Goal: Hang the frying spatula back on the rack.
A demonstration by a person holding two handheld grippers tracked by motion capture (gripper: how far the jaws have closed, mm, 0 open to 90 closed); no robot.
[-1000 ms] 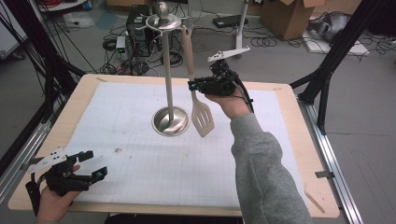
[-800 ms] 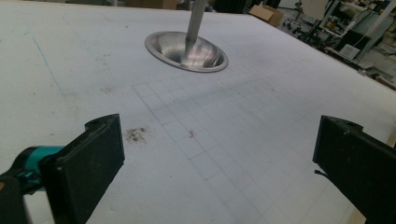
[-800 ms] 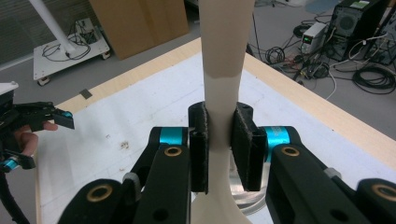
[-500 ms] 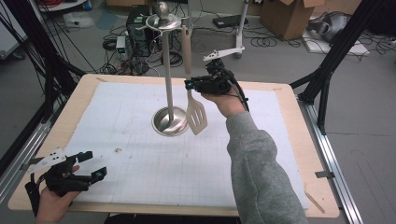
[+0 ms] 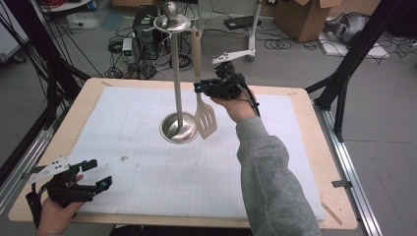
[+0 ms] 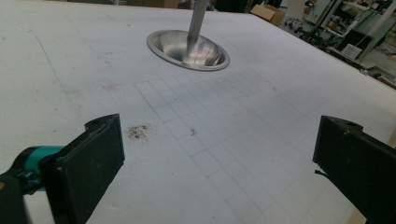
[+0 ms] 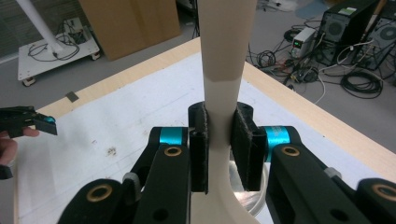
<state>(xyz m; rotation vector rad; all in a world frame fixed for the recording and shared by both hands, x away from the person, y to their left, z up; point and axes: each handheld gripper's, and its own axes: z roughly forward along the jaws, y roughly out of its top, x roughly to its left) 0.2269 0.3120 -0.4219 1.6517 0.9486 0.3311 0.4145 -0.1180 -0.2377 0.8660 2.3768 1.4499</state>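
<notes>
Beside the stand [image 5: 178, 98], right gripper [image 5: 200, 88] clamps the spatula [image 5: 205, 119], whose handle hole may miss the hook, perhaps dropping it; left gripper [image 5: 98, 174] gapes idle.

A cream-coloured plastic spatula handle [image 7: 224, 70] is clamped upright between the two black padded jaws of the right gripper [image 7: 220, 144], with the pads pressed against both its sides. Below, a white gridded mat [image 7: 112, 135] on a light wooden table [image 7: 299, 112] is seen. The left gripper [image 7: 28, 121] is seen at the far edge.
</notes>
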